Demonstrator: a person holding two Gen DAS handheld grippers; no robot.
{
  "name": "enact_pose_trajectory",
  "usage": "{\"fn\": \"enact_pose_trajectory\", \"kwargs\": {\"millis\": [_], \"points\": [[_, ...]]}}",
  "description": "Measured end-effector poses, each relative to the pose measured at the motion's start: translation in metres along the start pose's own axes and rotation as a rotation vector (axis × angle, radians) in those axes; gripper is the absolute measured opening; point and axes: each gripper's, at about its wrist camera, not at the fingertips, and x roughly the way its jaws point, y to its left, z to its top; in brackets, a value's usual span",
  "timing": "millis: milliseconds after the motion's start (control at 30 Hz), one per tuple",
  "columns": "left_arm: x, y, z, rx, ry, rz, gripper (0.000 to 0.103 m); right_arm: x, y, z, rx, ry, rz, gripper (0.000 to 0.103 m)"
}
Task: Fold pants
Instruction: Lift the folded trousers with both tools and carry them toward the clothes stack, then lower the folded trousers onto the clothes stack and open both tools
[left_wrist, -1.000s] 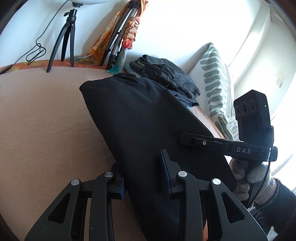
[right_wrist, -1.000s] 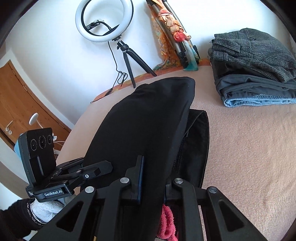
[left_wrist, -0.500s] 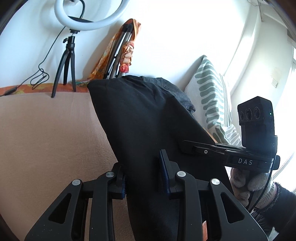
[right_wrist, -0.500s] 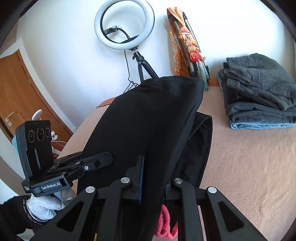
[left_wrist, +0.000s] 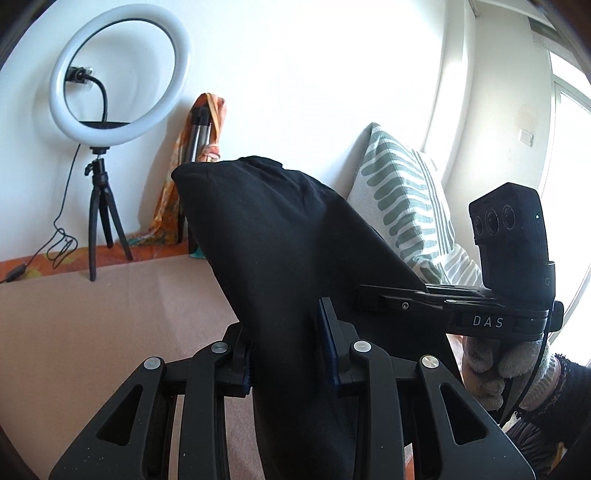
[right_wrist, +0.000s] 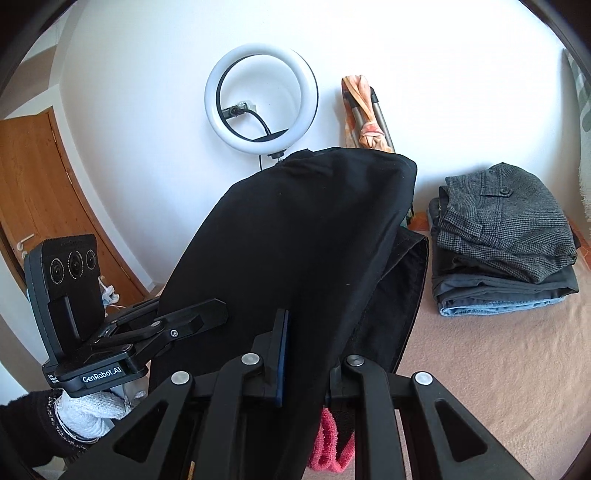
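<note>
Black pants (left_wrist: 280, 251) hang lifted, pinched by the left gripper (left_wrist: 290, 350) and right gripper (right_wrist: 304, 354); the thick bunched cloth could slip from the narrow pads, and the fold would collapse.

- The left gripper (left_wrist: 290, 354) sits at 6 o'clock in the left wrist view, its jaws clamped on black cloth, pointing somewhat downward.
- The right gripper (right_wrist: 306, 363) sits at 6 o'clock in its own view, jaws pinched narrow on the same cloth.
- A gloved right hand (left_wrist: 495, 369) grips its handle at 4 o'clock.
- A gloved left hand (right_wrist: 88, 413) shows at 8 o'clock.
</note>
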Motion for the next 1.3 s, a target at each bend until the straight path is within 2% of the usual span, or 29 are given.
{"fn": "enact_pose_trajectory", "kwargs": {"millis": [367,600,833,1000,1300], "points": [[0.056,-0.038,0.054,0.069,-0.027,-0.072,0.027,-0.032,-0.052,0.04,0.02,-0.071,-0.079,0.012],[0.091,-0.051,0.076,0.078,-0.023,-0.108,0.027,-0.04,-0.086,0.062,0.028,-0.094,-0.122,0.012],[0.125,-0.052,0.095,0.076,-0.023,-0.113,0.027,-0.036,-0.119,0.087,0.036,-0.091,-0.147,0.012],[0.152,-0.053,0.113,0.067,-0.038,-0.111,0.027,-0.025,-0.143,0.117,0.023,-0.079,-0.163,0.012],[0.217,-0.048,0.135,0.022,-0.033,-0.103,0.027,0.002,-0.193,0.159,-0.038,-0.038,-0.221,0.012]]}}
